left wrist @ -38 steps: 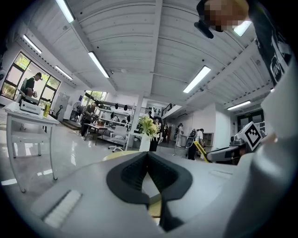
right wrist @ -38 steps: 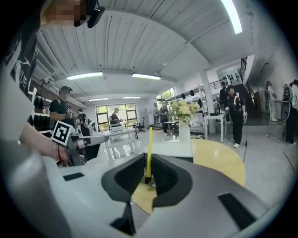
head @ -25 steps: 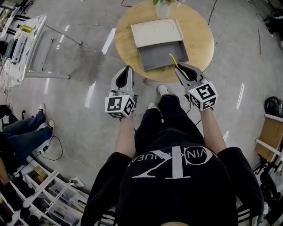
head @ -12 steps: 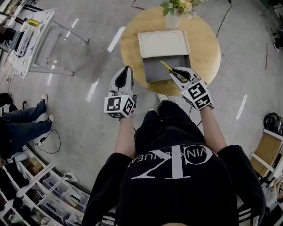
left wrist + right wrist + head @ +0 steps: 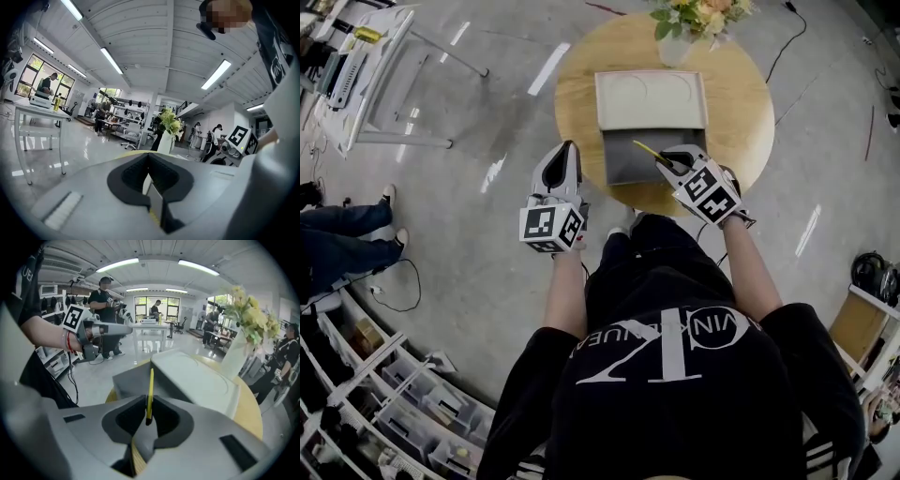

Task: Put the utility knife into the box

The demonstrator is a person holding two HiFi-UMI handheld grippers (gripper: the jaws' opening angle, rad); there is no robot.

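Observation:
My right gripper is shut on a slim yellow utility knife, which sticks out over the open grey box on the round wooden table. In the right gripper view the utility knife stands between the closed jaws, pointing at the grey box and its pale lid. My left gripper hangs over the floor left of the table, jaws together and empty. The left gripper faces the room.
The box's beige lid lies behind it on the table, with a vase of flowers at the far edge. A white table stands far left. Shelving runs along the lower left. A seated person's legs show at left.
My right gripper has carried the knife left and forward, from beside the box's front right corner to over the box's front part. The left gripper has stayed put.

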